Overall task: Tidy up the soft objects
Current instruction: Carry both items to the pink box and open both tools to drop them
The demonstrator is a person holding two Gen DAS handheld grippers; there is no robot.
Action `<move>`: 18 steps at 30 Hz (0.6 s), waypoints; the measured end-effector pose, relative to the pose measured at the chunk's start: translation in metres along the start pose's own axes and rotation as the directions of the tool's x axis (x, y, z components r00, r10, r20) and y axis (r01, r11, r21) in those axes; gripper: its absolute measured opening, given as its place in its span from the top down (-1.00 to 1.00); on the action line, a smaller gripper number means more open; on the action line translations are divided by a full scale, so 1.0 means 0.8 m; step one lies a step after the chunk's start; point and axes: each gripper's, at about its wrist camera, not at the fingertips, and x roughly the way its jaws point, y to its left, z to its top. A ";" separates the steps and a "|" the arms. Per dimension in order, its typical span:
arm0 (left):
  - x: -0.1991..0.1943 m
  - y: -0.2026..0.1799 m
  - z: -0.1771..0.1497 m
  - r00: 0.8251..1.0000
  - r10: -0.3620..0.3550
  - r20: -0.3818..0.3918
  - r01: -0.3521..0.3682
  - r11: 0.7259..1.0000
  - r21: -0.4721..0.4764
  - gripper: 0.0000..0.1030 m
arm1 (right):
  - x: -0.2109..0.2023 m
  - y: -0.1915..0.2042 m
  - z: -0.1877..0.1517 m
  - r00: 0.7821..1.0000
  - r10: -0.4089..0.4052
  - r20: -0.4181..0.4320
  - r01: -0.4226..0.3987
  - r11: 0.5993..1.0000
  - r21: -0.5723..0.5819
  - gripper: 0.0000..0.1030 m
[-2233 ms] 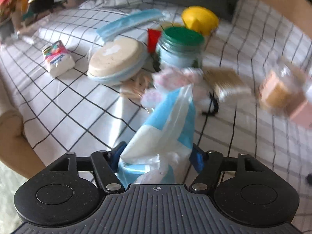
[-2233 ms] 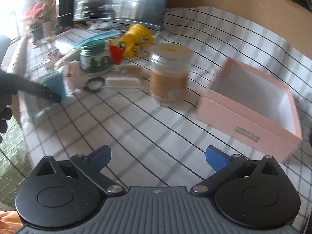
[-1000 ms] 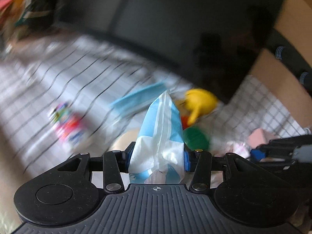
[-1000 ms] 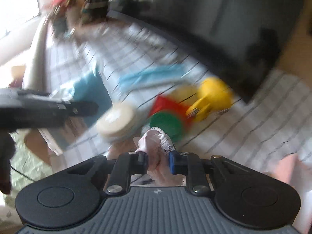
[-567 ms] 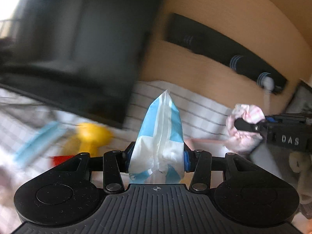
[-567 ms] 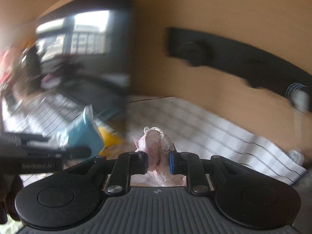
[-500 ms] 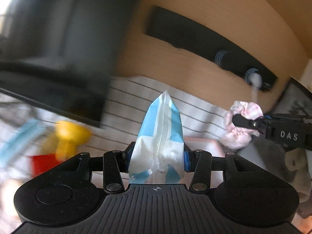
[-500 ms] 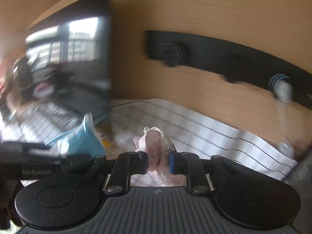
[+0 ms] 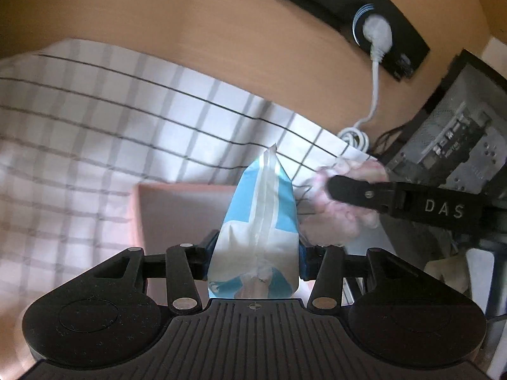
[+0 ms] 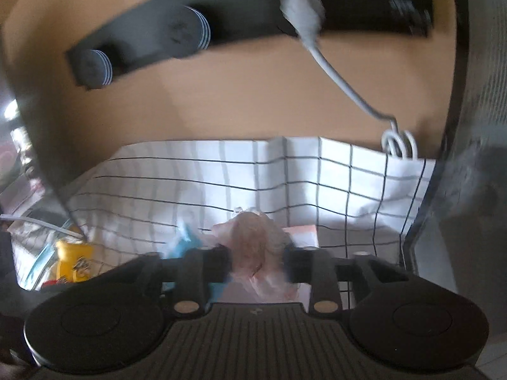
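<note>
My left gripper (image 9: 255,250) is shut on a blue-and-white tissue pack (image 9: 259,215), its jaws just easing apart; the pack stands upright over the open pink box (image 9: 177,209). To its right, a pink scrunchie (image 9: 336,221) hangs blurred at a black finger (image 9: 380,196) of the other gripper, above the box's right side. In the right wrist view my right gripper (image 10: 257,259) has its jaws opening, and the scrunchie (image 10: 253,240) sits loosely between them. The tissue pack (image 10: 187,243) shows just left of it, with the box's rim (image 10: 301,232) behind.
A checked cloth (image 9: 95,126) covers the table up to a wooden wall. A white plug and cable (image 9: 374,95) hang from a black socket strip. A grey appliance (image 9: 459,145) stands close at the right. A yellow object (image 10: 74,264) lies to the left.
Both grippers swept right from the cluttered items to above the pink box. The right jaws, tight on the scrunchie before, now stand wider. The left still carries the tissue pack.
</note>
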 end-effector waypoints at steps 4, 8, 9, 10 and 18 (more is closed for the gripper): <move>0.068 0.006 -0.013 0.987 0.129 -0.099 -0.121 0.989 0.084 0.02 | 0.015 -0.013 -0.008 0.999 -0.030 0.019 0.029 0.999 0.030 -0.02; 0.051 0.018 -0.006 0.987 0.160 -0.001 -0.160 0.987 0.002 0.02 | 0.011 -0.020 -0.011 0.998 -0.037 0.056 0.034 0.999 0.037 -0.17; 0.039 0.021 -0.002 0.987 0.158 0.021 -0.157 0.987 -0.014 0.02 | 0.009 -0.020 -0.011 0.998 -0.022 0.058 0.020 0.999 0.038 -0.22; 0.024 0.023 0.002 0.986 0.159 0.040 -0.159 0.987 -0.017 0.02 | 0.008 -0.019 -0.011 0.998 0.003 0.056 -0.005 0.999 0.040 -0.26; -0.130 0.057 -0.033 0.947 0.265 0.182 -0.263 0.964 -0.036 0.02 | -0.019 0.030 -0.009 0.999 0.026 0.031 -0.026 1.000 0.015 -0.32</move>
